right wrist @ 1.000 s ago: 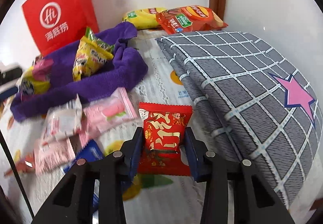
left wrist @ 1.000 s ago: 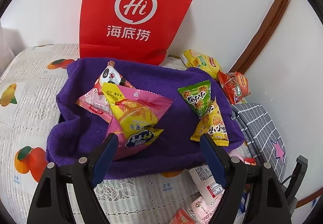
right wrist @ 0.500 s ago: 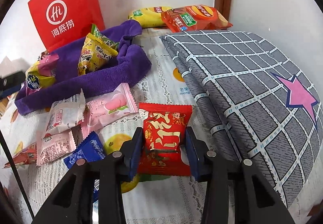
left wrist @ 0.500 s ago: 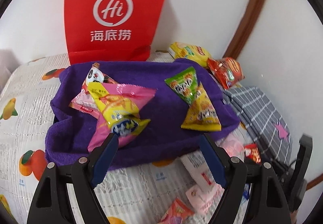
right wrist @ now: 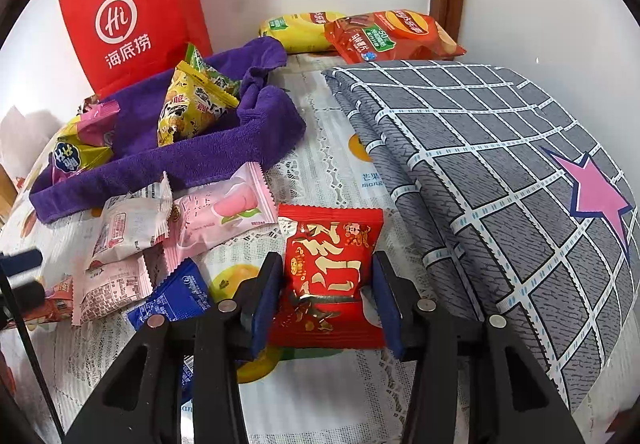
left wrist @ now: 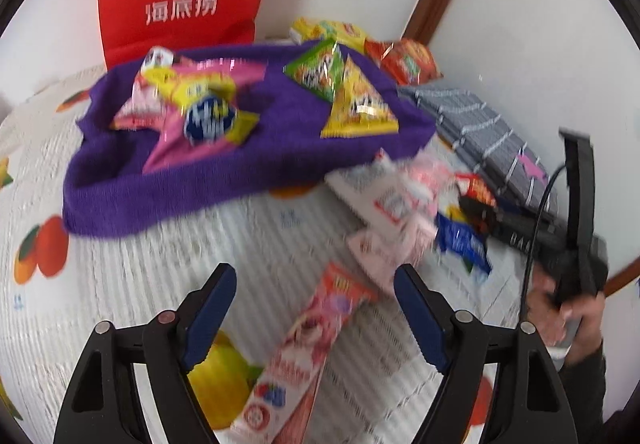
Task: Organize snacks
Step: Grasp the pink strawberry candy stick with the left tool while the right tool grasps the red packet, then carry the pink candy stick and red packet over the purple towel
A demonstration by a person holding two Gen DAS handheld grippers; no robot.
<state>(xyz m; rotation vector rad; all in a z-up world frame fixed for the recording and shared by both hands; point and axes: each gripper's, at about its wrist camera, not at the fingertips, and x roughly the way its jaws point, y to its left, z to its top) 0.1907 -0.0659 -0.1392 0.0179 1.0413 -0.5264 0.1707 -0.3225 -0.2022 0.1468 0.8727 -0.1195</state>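
Observation:
My right gripper (right wrist: 326,276) is shut on a red snack packet (right wrist: 326,276) and holds it just above the tablecloth. My left gripper (left wrist: 314,294) is open and empty above a long pink-and-red wafer packet (left wrist: 308,348). A purple towel-lined basket (right wrist: 224,156) holds yellow and green triangular packets (right wrist: 192,104) and a pink-yellow bag (left wrist: 200,108). Loose pink and white packets (right wrist: 224,212) and a blue one (right wrist: 172,300) lie in front of the basket. The right gripper also shows at the right of the left wrist view (left wrist: 480,204).
A red paper bag (right wrist: 132,16) stands against the wall behind the basket. Yellow and red chip bags (right wrist: 384,32) lie in the far corner. A folded grey checked cloth with a pink star (right wrist: 500,164) covers the right side.
My left gripper has pulled back from the basket and swung right, over the long pink packet. My right gripper has lifted slightly with the red packet still in it.

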